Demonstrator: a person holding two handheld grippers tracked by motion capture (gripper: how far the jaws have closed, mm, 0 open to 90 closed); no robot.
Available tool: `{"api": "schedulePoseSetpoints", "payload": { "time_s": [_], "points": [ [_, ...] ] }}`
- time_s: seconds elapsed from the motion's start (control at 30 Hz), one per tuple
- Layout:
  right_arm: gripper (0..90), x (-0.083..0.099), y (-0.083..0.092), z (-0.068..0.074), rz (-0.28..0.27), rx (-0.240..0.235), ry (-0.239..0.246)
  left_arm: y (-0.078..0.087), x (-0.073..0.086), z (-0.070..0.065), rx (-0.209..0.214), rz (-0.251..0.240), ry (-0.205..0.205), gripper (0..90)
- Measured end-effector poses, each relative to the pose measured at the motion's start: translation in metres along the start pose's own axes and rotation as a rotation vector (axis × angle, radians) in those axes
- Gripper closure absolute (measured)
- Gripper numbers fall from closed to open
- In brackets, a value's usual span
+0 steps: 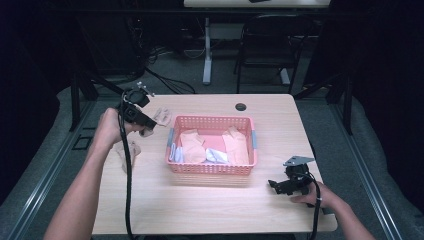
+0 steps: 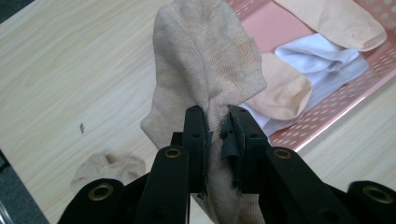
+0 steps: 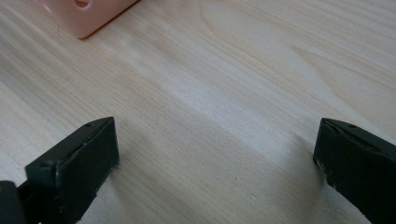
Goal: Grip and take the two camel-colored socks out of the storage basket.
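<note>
- The left gripper (image 2: 217,135) has its two black jaws clamped on a beige knitted sock (image 2: 205,70), pinching the fabric near its middle. From the gripper's own camera the sock's rounded end stretches away ahead of the jaws while the rest droops below them, so it seems to be held up off the pale wooden table (image 2: 70,70).
- Judging by this hold, the sock is being carried — the pink perforated plastic basket (image 2: 336,107) lies ahead and to the right of these jaws, near enough that a short reach over its rim would probably bring the sock in.
- Inside that basket, beyond the gripper, lie peach-coloured socks (image 2: 285,86) and a folded white sock (image 2: 322,56), heaped loosely; the work in hand looks like gathering socks into one container.
- A second crumpled beige sock (image 2: 109,165) rests on the table below and to the left of the jaws, apart from them — probably waiting its turn.
- The right gripper (image 3: 215,163) is idle: its jaws stand wide apart, low over bare wood with nothing between them, and a corner of the basket sits ahead to its upper left. In the high view it (image 1: 276,186) rests near the table's front edge, out of the way of the carrying hand.
</note>
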State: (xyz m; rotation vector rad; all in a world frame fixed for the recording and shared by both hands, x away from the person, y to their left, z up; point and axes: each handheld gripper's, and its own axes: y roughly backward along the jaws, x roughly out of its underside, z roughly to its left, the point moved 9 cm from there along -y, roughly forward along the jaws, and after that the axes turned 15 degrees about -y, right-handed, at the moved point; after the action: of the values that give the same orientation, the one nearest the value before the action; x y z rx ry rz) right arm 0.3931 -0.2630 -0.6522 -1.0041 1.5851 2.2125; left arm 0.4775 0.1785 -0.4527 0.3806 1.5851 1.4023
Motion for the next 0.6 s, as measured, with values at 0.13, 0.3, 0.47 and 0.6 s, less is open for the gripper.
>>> {"api": "schedulePoseSetpoints", "payload": {
  "time_s": [0.13,0.3,0.47,0.6],
  "points": [
    [0.0,0.000,0.000,0.000,0.000,0.000,0.000,0.003,0.012,0.008,-0.016,0.001,0.026,77.5],
    [0.0,0.000,0.000,0.000,-0.001,0.000,0.000,0.003,0.032,0.018,-0.030,0.013,0.060,77.6],
    [0.0,0.000,0.000,0.000,-0.001,0.000,0.001,0.001,0.052,0.029,-0.054,-0.001,0.114,78.0],
    [0.0,0.000,0.000,0.000,0.006,0.001,0.005,-0.002,0.067,0.036,-0.066,0.001,0.149,78.0]
  ]
}}
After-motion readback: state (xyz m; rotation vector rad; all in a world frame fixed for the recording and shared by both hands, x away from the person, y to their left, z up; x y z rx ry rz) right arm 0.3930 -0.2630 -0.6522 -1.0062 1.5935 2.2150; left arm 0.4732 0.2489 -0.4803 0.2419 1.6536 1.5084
